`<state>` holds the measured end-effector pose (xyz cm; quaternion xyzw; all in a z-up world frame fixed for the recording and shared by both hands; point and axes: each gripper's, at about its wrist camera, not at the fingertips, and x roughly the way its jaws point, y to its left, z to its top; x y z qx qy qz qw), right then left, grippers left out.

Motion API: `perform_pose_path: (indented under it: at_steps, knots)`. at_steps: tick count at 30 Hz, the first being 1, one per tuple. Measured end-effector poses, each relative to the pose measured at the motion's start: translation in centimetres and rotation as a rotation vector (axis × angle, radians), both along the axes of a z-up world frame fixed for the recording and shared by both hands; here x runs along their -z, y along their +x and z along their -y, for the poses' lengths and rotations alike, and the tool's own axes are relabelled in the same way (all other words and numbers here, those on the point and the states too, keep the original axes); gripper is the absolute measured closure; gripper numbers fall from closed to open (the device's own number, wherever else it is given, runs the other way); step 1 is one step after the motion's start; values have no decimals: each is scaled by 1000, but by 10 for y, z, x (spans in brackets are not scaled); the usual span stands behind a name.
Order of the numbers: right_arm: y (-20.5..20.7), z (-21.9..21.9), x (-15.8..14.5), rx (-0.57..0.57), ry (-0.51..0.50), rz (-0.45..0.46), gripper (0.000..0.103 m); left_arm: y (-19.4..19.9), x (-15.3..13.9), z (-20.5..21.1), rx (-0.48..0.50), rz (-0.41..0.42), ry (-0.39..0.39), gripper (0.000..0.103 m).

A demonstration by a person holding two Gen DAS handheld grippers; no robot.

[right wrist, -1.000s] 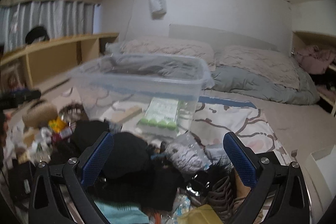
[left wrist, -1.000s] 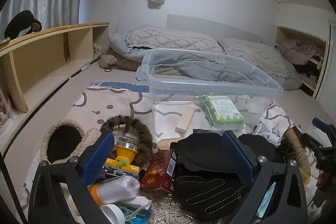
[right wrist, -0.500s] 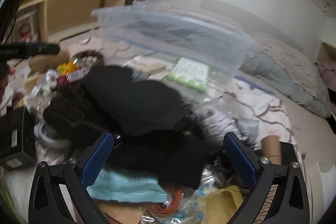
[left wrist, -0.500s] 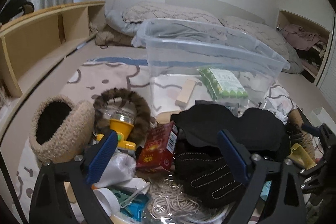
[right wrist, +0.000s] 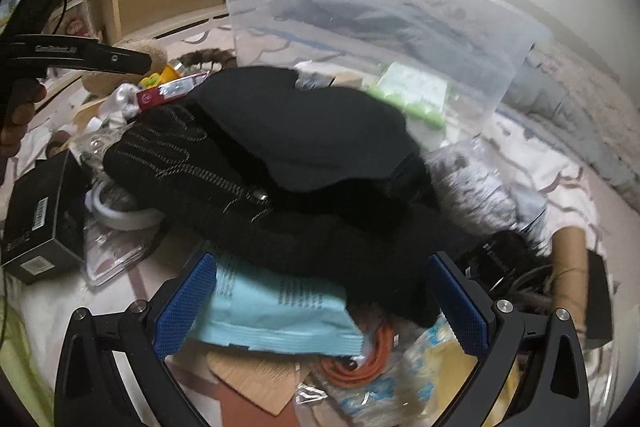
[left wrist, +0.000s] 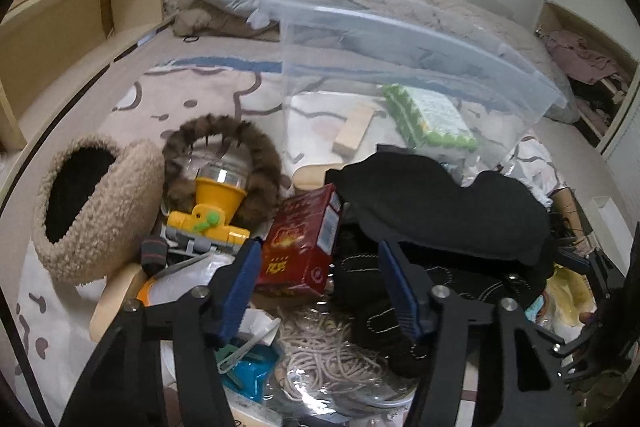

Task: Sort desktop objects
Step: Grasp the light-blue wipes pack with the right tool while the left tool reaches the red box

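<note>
Bedding and a patterned rug fill the background, with a clear bin (left wrist: 420, 39) at 12 o'clock behind a heap of clutter. Going left to right in the left wrist view: a fleece hat (left wrist: 92, 211) at 10 o'clock, a yellow headlamp (left wrist: 212, 207) at 11, then a red box (left wrist: 308, 243) just ahead of the left tongs (left wrist: 320, 291), whose blue pads stand apart with nothing between them; the box lies at 12 o'clock, its long axis running roughly away from the camera, tilted toward 1. Right of it, stitched gloves (left wrist: 400, 291) touch the right pad, under a black cap (left wrist: 440, 203). In the right wrist view the right tongs (right wrist: 320, 303) are spread wide and empty over a blue packet (right wrist: 272, 311), with the gloves (right wrist: 180, 155) at 11 o'clock. Judging by this, the left tongs are nearer the box and need only a short advance and a slight twist to straddle its narrow sides.
</note>
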<state>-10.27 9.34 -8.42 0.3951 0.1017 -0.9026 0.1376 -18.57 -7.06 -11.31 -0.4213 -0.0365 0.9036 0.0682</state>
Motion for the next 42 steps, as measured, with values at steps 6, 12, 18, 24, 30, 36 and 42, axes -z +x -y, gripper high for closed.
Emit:
perform_pose_path:
  at_steps: [6, 12, 18, 24, 30, 36, 42]
  knots:
    - [3, -6, 4, -27, -87, 91, 0, -6, 13, -4, 5, 68, -32, 59]
    - [4, -26, -2, -58, -277, 208, 0, -9, 19, -11, 11, 89, -78, 60]
    - [2, -34, -1, -26, -291, 236, 0, -14, 26, -11, -12, 105, -107, 60]
    - [-4, -37, 1, -52, -368, 287, 0, -18, 30, -12, -14, 114, -112, 60]
    - [-11, -18, 4, -81, -320, 290, 0, -18, 30, -12, -12, 115, -112, 60]
    - [-25, 4, 15, -34, -219, 312, 0, -20, 32, -14, -9, 116, -116, 60]
    - [-36, 21, 27, -19, -129, 302, 0, -20, 34, -15, -3, 112, -126, 60]
